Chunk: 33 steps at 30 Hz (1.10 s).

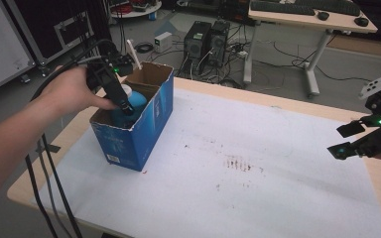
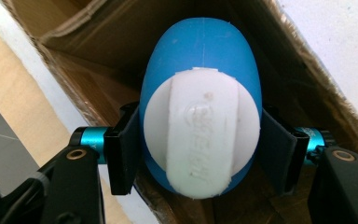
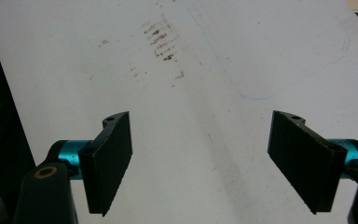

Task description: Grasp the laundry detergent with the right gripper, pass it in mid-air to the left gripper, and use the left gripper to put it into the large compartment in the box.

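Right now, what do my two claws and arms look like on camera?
Both are black. The left claw has flat black pads on turquoise metal pins, with black cables trailing past a bare forearm, no sleeve visible. The right claw has the same wedge-shaped pads and turquoise pins; in the high view it shows green indicator lights and a grey plate on top.

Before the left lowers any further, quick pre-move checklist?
1. Left gripper jaws closed on the blue plastic bottle with white cap: ok.
2. Grip centred, one pad on each side of the cap: ok.
3. Bottle inside the open blue cardboard box: ok.
4. Box floor under the bottle free: cannot tell, hidden.
5. Right gripper jaws open, nothing between them, over the white table cover: ok.
6. Box upright on the cover: ok.
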{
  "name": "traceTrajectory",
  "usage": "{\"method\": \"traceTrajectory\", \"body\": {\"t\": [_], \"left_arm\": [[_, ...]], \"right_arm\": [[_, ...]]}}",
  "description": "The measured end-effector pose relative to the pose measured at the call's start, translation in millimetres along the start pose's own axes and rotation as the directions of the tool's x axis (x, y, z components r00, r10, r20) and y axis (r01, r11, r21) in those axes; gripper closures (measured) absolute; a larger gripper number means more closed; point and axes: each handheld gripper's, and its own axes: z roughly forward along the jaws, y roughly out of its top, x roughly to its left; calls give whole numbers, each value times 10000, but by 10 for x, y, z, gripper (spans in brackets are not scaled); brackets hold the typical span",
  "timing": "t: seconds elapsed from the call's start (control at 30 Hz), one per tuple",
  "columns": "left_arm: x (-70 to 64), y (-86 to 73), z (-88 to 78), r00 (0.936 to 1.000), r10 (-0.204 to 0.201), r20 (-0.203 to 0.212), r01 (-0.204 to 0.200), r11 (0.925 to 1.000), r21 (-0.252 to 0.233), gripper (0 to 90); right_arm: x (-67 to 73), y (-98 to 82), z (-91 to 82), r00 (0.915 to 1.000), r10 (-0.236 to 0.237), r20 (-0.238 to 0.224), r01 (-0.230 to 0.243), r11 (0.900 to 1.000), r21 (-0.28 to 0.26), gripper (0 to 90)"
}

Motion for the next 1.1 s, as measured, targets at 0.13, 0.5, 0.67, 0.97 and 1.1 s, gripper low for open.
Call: {"method": "traceTrajectory", "body": {"t": [0.13,0.5,0.67,0.97,1.1], "left_arm": [[-6,-5,20,10000,14,-21,-14,10000,-33,382],[21,-11,28,9999,91,88,-91,10000,5,380],[17,-8,28,9999,121,83,-122,9999,47,379],[13,8,24,9999,121,83,-123,9997,215,378],[21,7,25,9999,113,126,-115,9997,221,378]], "right_arm": [[6,1,-1,10000,9,25,-9,10000,-12,216],[18,28,32,10000,-48,-38,48,10000,65,216],[24,32,44,9999,-86,-63,86,9999,84,216],[4,10,25,10000,4,-52,-4,10000,52,216],[-1,7,14,10000,22,-53,-22,10000,18,216]]}}
